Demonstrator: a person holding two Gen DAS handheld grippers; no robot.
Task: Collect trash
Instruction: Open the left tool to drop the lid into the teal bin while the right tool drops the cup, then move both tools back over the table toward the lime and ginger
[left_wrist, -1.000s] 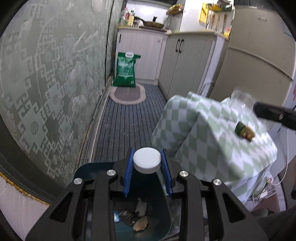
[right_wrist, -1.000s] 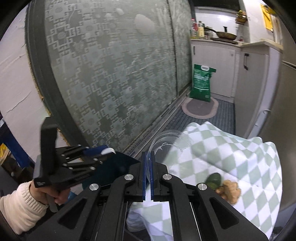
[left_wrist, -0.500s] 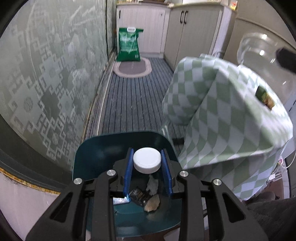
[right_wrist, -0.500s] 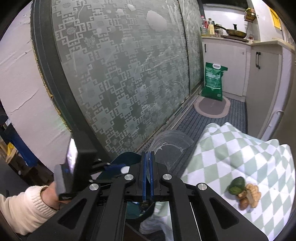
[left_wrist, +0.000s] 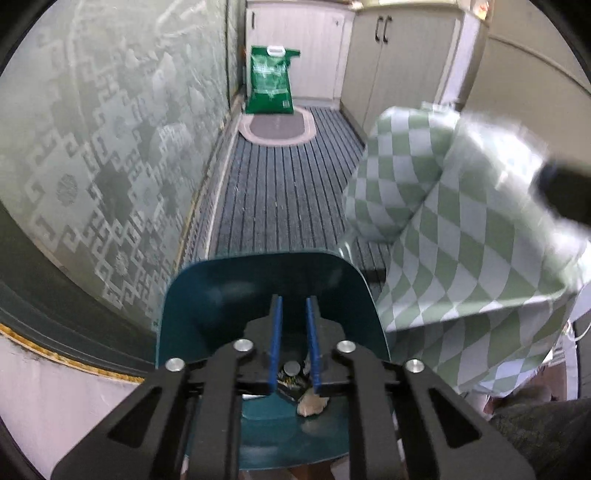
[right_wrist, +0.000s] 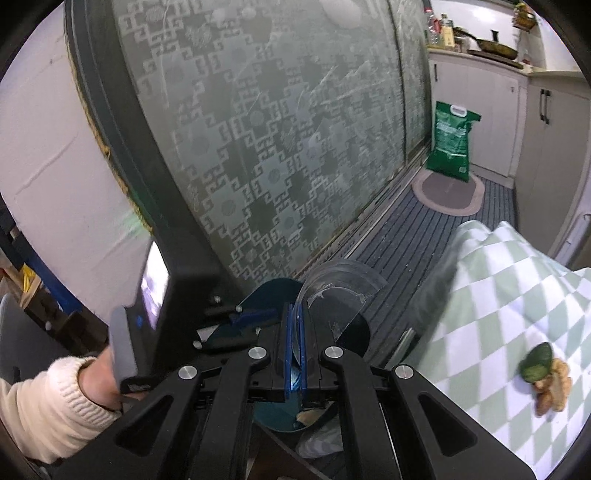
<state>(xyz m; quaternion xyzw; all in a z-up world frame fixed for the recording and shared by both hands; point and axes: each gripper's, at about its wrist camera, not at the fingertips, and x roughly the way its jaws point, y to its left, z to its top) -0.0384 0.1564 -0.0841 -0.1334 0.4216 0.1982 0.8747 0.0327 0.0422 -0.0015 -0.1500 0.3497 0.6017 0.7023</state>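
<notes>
Two grippers held over teal bin (left_wrist: 221, 295). Right gripper (right_wrist: 294, 354) clenched on clear plastic lid (right_wrist: 340, 291), lid edge-on between pads, bin mouth directly below and ahead. Left gripper (left_wrist: 293, 332) released, nothing between pads; white cap (left_wrist: 291, 368) seen lying in bin.

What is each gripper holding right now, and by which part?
The right gripper pinches a clear plastic cup by its rim. The left gripper holds nothing.
</notes>
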